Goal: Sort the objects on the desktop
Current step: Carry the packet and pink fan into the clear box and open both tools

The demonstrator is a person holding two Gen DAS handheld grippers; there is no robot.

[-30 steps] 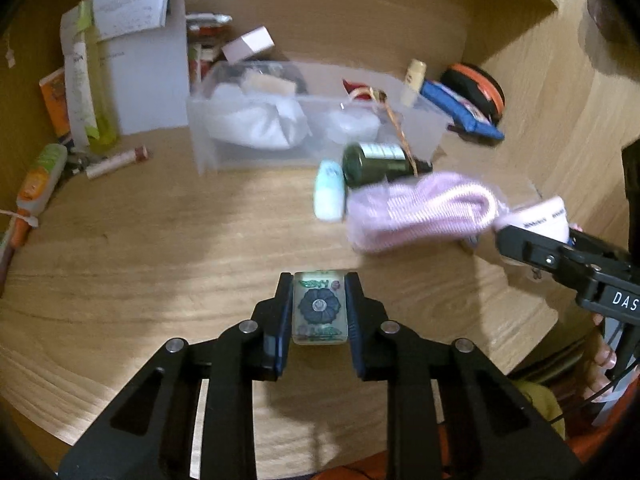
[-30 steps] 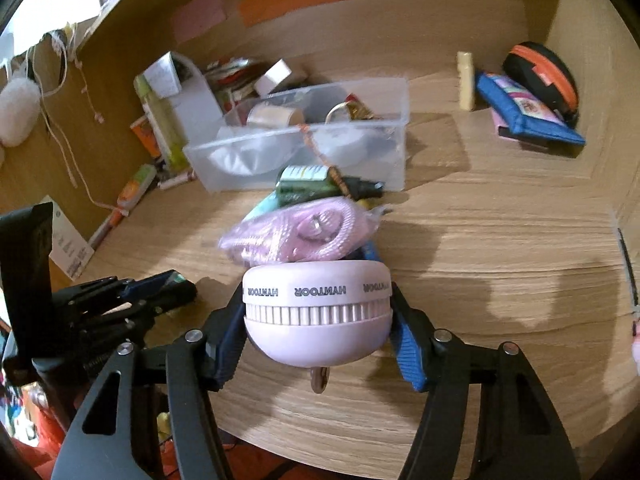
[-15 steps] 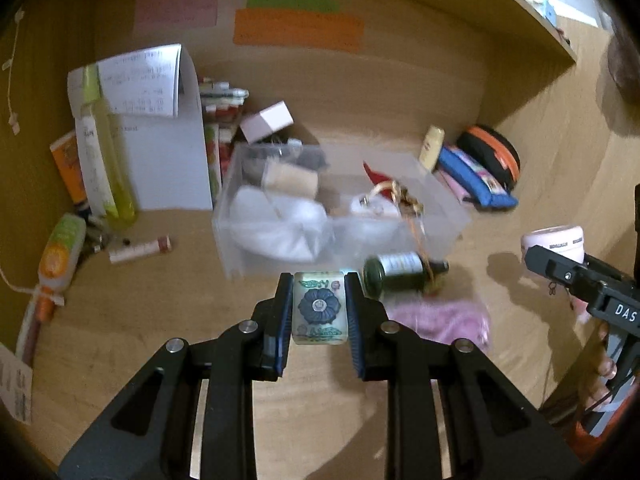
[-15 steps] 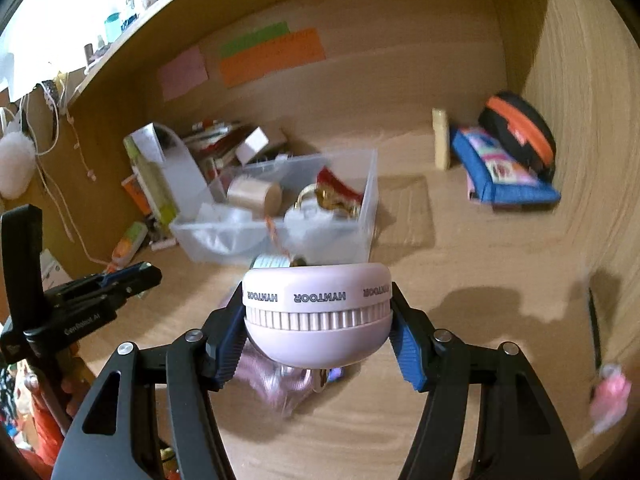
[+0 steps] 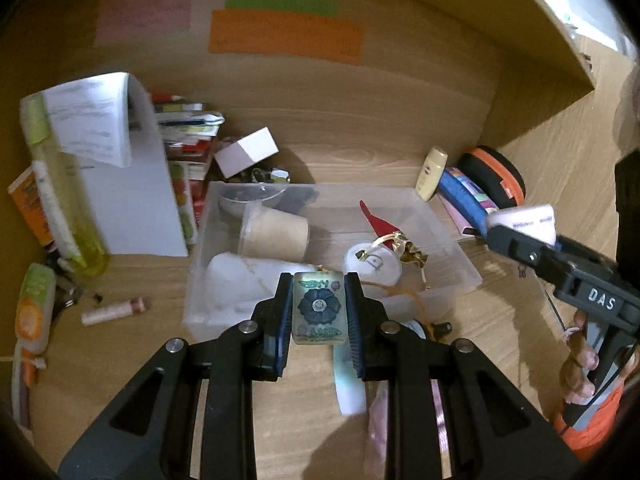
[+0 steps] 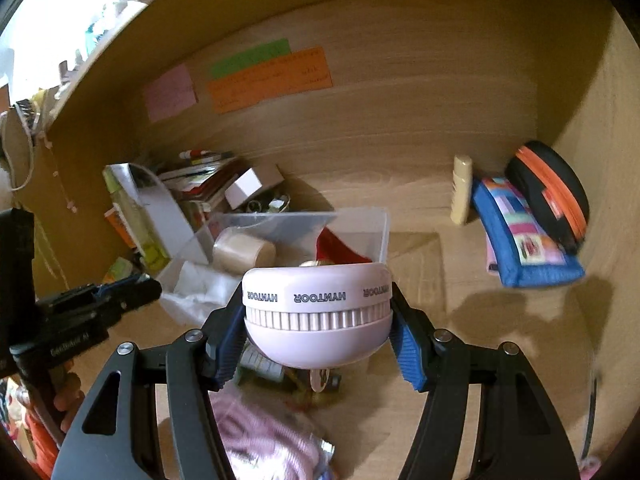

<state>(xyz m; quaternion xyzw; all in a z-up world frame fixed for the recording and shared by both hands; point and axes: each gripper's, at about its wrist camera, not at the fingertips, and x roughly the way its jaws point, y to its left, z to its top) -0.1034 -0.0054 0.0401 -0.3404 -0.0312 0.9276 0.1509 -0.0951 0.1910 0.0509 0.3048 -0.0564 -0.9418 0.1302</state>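
Note:
My left gripper point(image 5: 318, 308) is shut on a small clear block with a blue flower print point(image 5: 318, 306), held above the near wall of the clear plastic bin point(image 5: 440, 236). My right gripper point(image 6: 318, 320) is shut on a round pale pink HYNTOOR device point(image 6: 318, 312), held above the desk just in front of the bin point(image 6: 376, 224). The right gripper and its pink device point(image 5: 528, 220) also show at the right of the left wrist view. The bin holds a beige cup point(image 5: 274, 232), white tissue, a white pouch with gold ribbon and a red piece.
A pink cable bundle point(image 6: 264, 440), a dark green bottle point(image 6: 260, 364) and a pale tube point(image 5: 348, 384) lie on the desk below the grippers. Papers, books and bottles stand at the left. A blue pouch point(image 6: 520, 236) and black-orange case point(image 6: 552, 192) sit at the right wall.
Both grippers have risen and moved forward toward the bin, each keeping its object. The pink bundle and green bottle now lie beneath and behind the fingers.

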